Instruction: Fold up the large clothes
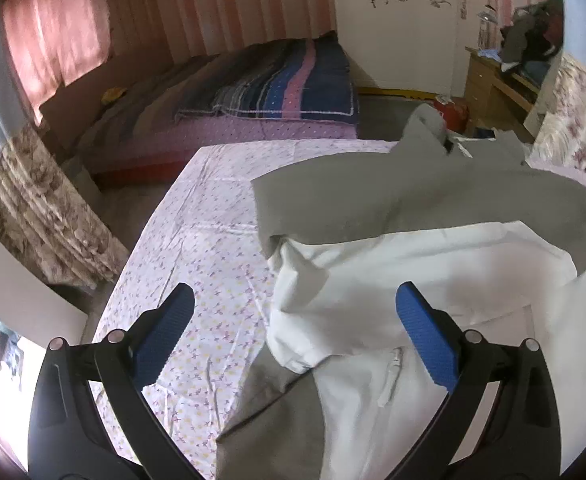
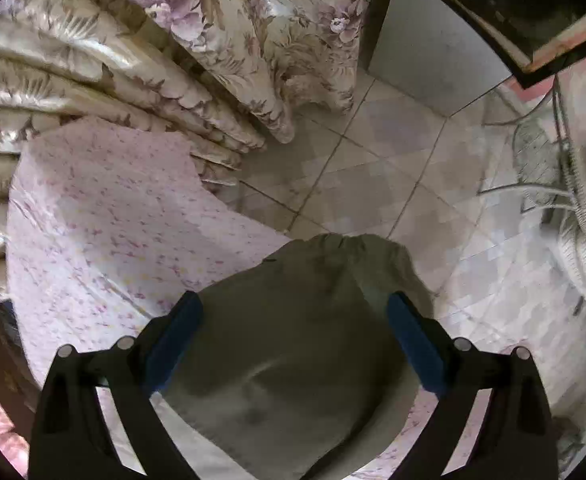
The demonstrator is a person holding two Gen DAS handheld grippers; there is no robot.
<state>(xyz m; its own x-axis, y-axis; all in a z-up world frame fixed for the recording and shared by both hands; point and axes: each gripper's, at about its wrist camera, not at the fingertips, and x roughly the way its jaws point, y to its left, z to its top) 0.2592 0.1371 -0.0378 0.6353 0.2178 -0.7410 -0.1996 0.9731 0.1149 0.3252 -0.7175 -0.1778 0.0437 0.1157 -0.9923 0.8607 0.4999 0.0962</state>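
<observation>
Watching both tongs gaping, nothing gripped: left gripper [image 1: 295,336] over jacket [image 1: 393,280]; right gripper [image 2: 295,344] above grey sleeve [image 2: 293,340] overhanging floral sheet [image 2: 93,220] edge. Risk: sleeve slides floorward, fold undone.

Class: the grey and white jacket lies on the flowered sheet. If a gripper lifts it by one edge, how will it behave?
The jacket would probably sag and drape, since its grey panel already lies folded softly over the white part. It looks light, lying nearly flat on the sheet. Its cuff end overhangs the edge, so it might slide off.
</observation>
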